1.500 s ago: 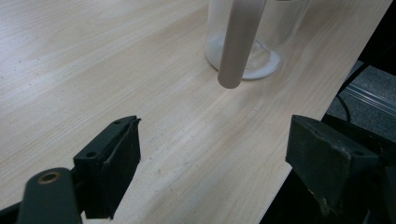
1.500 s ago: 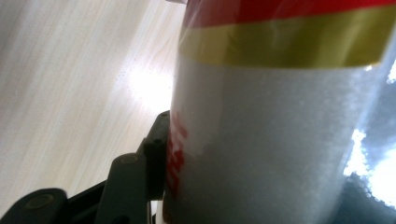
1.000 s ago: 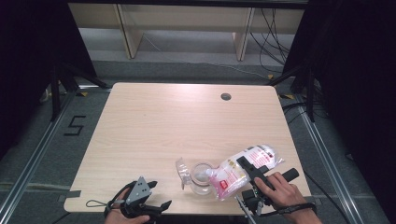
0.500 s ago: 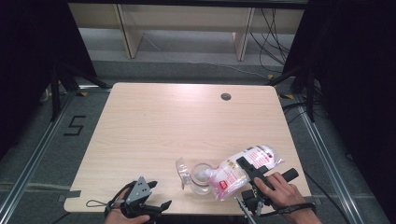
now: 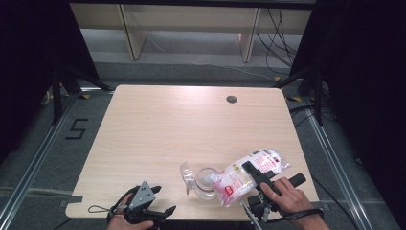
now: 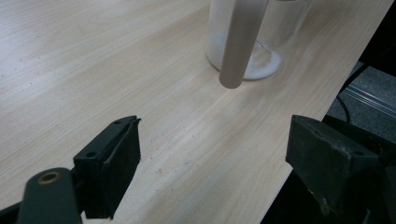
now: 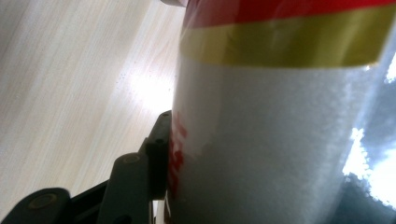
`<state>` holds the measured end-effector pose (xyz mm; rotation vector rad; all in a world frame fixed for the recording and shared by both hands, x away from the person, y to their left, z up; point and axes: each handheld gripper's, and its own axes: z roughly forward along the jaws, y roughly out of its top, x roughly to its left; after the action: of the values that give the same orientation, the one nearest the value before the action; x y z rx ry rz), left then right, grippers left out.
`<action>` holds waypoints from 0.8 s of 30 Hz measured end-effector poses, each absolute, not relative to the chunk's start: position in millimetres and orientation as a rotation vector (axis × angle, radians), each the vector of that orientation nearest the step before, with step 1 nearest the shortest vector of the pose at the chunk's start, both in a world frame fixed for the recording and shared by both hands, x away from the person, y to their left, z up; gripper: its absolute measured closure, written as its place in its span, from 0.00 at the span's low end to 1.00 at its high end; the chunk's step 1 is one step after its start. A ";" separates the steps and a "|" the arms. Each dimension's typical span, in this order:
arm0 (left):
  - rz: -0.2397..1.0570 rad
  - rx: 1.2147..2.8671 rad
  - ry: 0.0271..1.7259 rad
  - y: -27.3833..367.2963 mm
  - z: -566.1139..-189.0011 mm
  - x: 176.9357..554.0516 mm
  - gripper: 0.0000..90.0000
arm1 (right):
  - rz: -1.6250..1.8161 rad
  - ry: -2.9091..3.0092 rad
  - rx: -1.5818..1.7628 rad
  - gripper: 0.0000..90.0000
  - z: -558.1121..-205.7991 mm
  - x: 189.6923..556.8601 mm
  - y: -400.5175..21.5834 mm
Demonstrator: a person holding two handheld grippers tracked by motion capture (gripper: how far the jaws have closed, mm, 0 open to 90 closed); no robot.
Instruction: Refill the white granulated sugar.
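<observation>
Dark curtains and a grey floor with metal rails surround a pale wooden bench (image 5: pixel 158 139), bare except for a small cable hole (image 5: pixel 231 99) near its far edge and a cluster of things at the near right.

At that near right, the right gripper (image 5: pixel 253 168) is clamped about halfway closed on a plastic pouch (image 5: pixel 249 175) printed white, red and gold; in the right gripper view one black jaw presses flat against the pouch's side. The pouch is tipped towards the left, its lower end resting over the mouth of a clear glass jar (image 5: pixel 207 181) that stands on the bench just beside it. A transparent piece, probably the jar's hinged lid (image 5: pixel 187 176), stands open on the jar's left.

The left gripper (image 5: pixel 158 214) waits at the near edge of the bench, left of the jar and well apart from it, with its jaws spread wide and nothing between them. In the left gripper view the jar shows a thin layer of white grains at its bottom.

The work in hand looks like pouring the pouch's contents into the jar. Judged from that thin layer, the pour is at an early stage: the pouch is in place over the opening, but most of the filling, setting the pouch down and closing the lid appear to be left.
</observation>
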<state>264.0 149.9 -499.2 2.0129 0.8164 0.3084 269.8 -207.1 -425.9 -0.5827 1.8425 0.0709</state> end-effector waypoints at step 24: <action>0.315 2.038 0.811 151.3 -499.3 265.0 0.19 | 0.071 1.830 -0.581 0.60 -424.0 267.9 -207.2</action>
<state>265.0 151.3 -499.3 2.0380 0.8113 0.3154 267.9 -207.2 -424.0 -0.5807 1.8305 0.0708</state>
